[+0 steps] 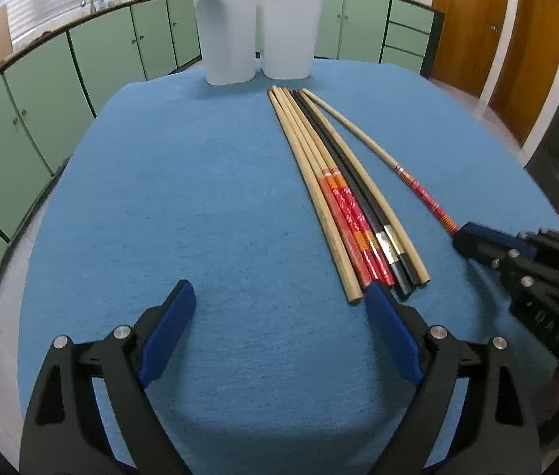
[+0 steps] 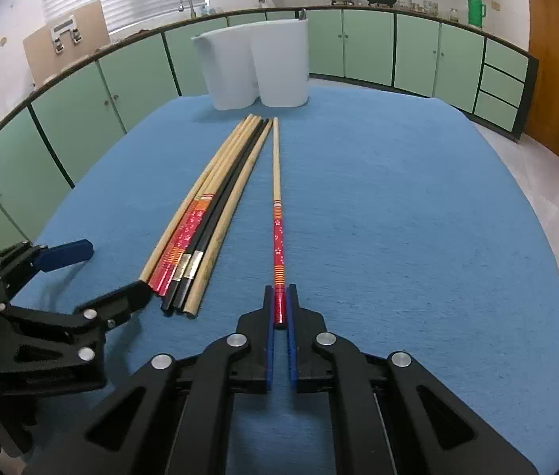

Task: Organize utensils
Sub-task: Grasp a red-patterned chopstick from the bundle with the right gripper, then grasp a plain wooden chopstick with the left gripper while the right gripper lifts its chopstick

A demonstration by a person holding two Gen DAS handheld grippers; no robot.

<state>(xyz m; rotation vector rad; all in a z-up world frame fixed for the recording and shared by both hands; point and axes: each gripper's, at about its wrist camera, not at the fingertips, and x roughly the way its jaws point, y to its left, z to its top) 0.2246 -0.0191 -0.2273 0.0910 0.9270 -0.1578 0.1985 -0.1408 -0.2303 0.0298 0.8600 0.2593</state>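
Gripping the thick red end of a single red-patterned chopstick point(image 2: 278, 245), the right gripper point(image 2: 280, 308) is sitting at the lower middle of the right wrist view, its blue pads pinched narrow against the stick on both sides. That chopstick is running straight up the frame over the blue tablecloth point(image 2: 418, 217), its pale tip pointing at the two white plastic containers point(image 2: 257, 69) standing touching each other at the far edge. Left of it, a bundle of chopsticks point(image 2: 204, 221) is lying close together, plain wood, red and black, and the left gripper point(image 2: 115, 275) is showing at the lower left with its jaws spread wide and one finger reaching up to the bundle's near ends. In the left wrist view the left gripper point(image 1: 281, 291) is filling the bottom of the frame, wide and holding nothing, its right-hand pad just beside the butt ends of the bundle point(image 1: 342, 202) at centre. The lone chopstick point(image 1: 378, 150) is slanting toward the right edge, where the right gripper point(image 1: 462, 237) is clamping its end. By my judgement the step in hand is picking one stick out for sorting; the next move calls for lifting it, tipping it upright and lowering it into one container without dragging the tip across the cloth.
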